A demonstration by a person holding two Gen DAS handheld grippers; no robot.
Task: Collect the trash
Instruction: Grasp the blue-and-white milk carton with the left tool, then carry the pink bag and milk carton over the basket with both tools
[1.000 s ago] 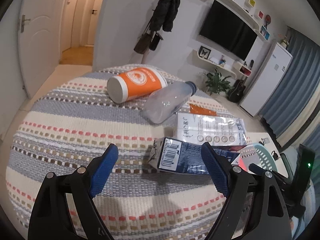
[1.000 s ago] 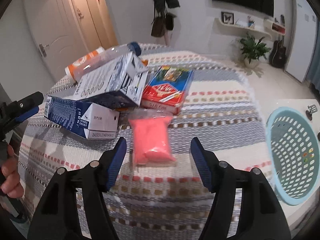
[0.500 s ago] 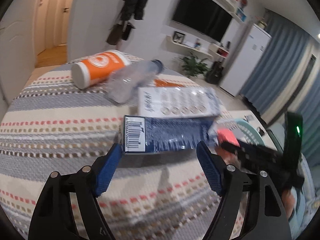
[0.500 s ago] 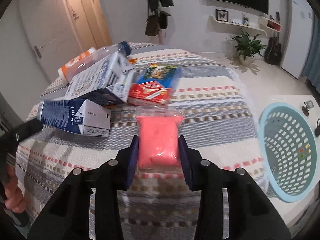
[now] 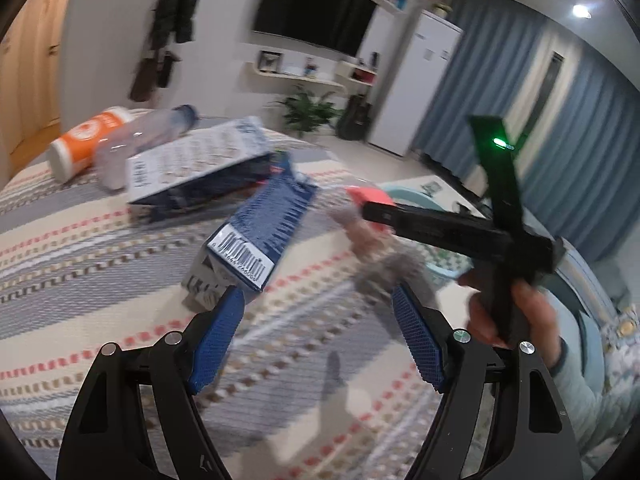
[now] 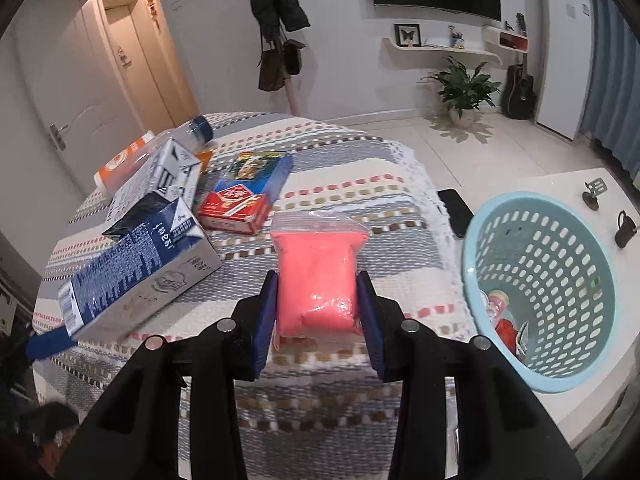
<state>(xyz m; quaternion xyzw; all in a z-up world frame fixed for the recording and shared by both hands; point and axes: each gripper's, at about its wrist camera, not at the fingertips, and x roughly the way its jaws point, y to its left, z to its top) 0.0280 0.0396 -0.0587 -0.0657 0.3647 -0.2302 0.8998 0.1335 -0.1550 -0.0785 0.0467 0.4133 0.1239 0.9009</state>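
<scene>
Right gripper (image 6: 316, 280) was pinching the pink bag (image 6: 316, 272) by its lower half, with both pads pressed against its sides and the top of the bag sticking out ahead of the fingers. My left gripper (image 5: 318, 292) stood spread with nothing between its pads.

Under both lay the surface (image 6: 360, 176) with its striped cloth, and most of the trash was on it. Off its right edge stood the basket (image 6: 468, 248), pale blue, with a few scraps already at the bottom. Next in size, the blue carton (image 6: 140, 264) lay slantwise near the left side of the cloth. One end of it was just beside my left finger; blur kept me from telling whether they touched. Further back the red box (image 6: 244, 196) lay flat. The bag itself hung over the cloth, near the basket but not over it.

I judged this the carrying step for the bag. The next move called for swinging my right gripper over the basket's mouth before letting go, since a release too early would drop the bag on the rim or the cloth. My left gripper needed to square up across the carton's narrow sides before closing.
</scene>
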